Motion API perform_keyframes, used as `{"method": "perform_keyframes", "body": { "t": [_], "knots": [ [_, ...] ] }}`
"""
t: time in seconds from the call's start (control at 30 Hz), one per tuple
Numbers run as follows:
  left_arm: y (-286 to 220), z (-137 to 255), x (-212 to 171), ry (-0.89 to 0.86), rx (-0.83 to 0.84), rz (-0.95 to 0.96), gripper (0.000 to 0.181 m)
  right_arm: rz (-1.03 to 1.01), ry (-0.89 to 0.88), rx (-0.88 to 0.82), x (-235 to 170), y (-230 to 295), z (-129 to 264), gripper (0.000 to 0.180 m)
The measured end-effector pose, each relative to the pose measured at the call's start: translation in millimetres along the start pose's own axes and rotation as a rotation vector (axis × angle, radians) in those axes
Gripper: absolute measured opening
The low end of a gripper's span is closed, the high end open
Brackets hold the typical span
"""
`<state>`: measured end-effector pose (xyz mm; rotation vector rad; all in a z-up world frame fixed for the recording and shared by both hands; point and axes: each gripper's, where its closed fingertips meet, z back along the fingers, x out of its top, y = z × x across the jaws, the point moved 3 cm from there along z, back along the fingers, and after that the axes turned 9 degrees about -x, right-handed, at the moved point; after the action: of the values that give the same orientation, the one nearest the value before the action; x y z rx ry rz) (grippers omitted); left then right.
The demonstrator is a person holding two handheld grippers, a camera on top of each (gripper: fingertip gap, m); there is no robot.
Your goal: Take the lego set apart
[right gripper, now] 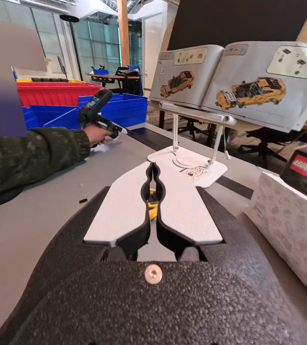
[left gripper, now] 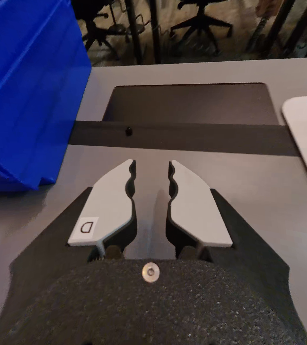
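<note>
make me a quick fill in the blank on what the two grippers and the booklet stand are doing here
1. The left gripper is ____ and holds nothing.
2. The right gripper is shut on a black and ____ lego piece.
3. The open booklet rests on a ____ stand.
4. Beside the left gripper stands a ____ bin.

Missing words: open; yellow; white; blue

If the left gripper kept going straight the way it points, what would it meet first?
Nothing on the table right ahead: the open left gripper points over bare grey table toward the black strip, flush-looking, then the dark panel. Depth is unclear.
</note>
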<state>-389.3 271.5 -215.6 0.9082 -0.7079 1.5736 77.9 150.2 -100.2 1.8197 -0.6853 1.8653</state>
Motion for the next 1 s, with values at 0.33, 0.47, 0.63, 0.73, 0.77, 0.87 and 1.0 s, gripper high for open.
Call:
{"method": "perform_keyframes", "body": {
  "t": [0.33,0.47,0.63,0.73,0.77,0.87,1.0],
  "knots": [
    [43,-67,9,0.178,0.033,0.053,0.023,-0.039,0.030,-0.026,-18,-22,17,0.000],
    [50,-75,8,0.199,0.027,0.052,0.016,-0.050,0.049,-0.017,-24,-23,14,0.000],
    [47,-79,9,0.216,-0.063,0.046,0.006,-0.054,0.064,-0.004,-29,-20,12,0.000],
    [24,-68,19,0.122,-0.233,0.166,0.006,-0.052,0.068,0.008,-31,-16,12,0.000],
    [9,-60,27,0.067,-0.320,0.212,0.006,-0.050,0.070,0.015,-31,-15,11,0.000],
    [-47,-17,54,-0.110,-0.610,0.295,0.006,-0.039,0.072,0.036,-32,-8,10,0.000],
    [-131,67,72,-0.207,-1.019,0.227,0.006,-0.017,0.070,0.081,-28,5,6,0.000]
  ]
}}
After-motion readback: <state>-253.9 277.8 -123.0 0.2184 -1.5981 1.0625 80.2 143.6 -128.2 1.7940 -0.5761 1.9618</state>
